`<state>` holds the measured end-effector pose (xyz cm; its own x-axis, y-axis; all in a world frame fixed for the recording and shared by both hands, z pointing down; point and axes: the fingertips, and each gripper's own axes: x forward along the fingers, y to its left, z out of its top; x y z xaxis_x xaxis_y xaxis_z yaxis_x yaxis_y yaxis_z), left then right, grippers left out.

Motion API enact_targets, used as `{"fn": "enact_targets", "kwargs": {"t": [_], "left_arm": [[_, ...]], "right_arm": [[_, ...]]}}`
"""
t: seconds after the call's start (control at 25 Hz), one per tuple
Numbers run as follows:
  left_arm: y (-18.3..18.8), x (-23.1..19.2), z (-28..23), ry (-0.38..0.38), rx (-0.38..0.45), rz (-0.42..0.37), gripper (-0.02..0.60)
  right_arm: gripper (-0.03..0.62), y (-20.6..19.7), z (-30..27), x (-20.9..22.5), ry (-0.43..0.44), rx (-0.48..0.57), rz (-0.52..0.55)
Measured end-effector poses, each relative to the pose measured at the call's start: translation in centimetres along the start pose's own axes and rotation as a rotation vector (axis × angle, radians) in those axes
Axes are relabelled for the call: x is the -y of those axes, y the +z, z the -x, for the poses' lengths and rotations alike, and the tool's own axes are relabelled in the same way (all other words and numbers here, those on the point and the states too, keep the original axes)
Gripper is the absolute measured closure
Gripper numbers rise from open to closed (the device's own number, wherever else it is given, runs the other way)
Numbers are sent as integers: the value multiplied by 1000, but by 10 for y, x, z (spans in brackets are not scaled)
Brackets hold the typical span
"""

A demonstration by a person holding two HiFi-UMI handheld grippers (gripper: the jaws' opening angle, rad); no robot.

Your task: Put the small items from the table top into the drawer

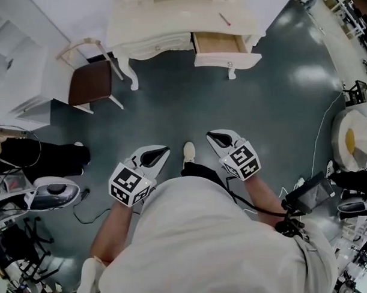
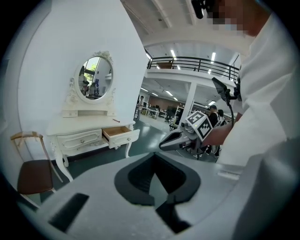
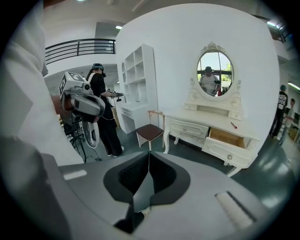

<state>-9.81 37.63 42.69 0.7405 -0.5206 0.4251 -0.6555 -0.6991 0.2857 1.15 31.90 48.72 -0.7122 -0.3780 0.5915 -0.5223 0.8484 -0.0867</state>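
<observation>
Jaws on both tools are closed with nothing between them: the white left gripper [image 1: 164, 151] with its marker cube shows its black pads meeting at the tips in the left gripper view [image 2: 153, 153], and the matching white right gripper [image 1: 211, 136] shows the same in the right gripper view [image 3: 149, 152]. The person holds both low in front of the body, side by side and a little apart. Both are well short of the cream-white carved dressing table [image 1: 185, 16], with open grey-green floor [image 1: 260, 98] between it and them.

The table's right-hand wooden drawer [image 1: 216, 44] is pulled out, showing its pale bare-wood inside. A small slim red item [image 1: 225, 19] lies on the table top just behind that drawer, towards the table's right end; the right gripper view shows it there too [image 3: 233, 125], but it is too small to tell what it is. An oval mirror [image 3: 214, 72] in a cream frame rises from the back of the table.

Just beside the table's left end stands a brown-seated chair with a light frame [image 1: 91, 82], turned at an angle to it. Farther left of the table is a tall white shelf unit [image 3: 136, 70], and a person in dark clothes [image 3: 107, 129] stands in front of it.
</observation>
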Motion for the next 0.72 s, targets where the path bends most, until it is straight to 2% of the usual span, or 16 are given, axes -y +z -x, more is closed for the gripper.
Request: {"fn": "enact_targets", "kwargs": {"t": [0.08,0.2,0.4,0.72], "left_arm": [[21,-21,-25,16,-11,-3,579],[49,-25,-43,40,-10,-9,580],[77,-53,-88,49,-44,-28,579],[104,-97,-109,19,-53,-34,580]], "right_arm": [[587,9,-11,34,19,3,-2],[592,21,-7,60,33,4,16],[592,23,-21,123,30,-12,-5],[592,36,-46,159,-1,-17,-54]]}}
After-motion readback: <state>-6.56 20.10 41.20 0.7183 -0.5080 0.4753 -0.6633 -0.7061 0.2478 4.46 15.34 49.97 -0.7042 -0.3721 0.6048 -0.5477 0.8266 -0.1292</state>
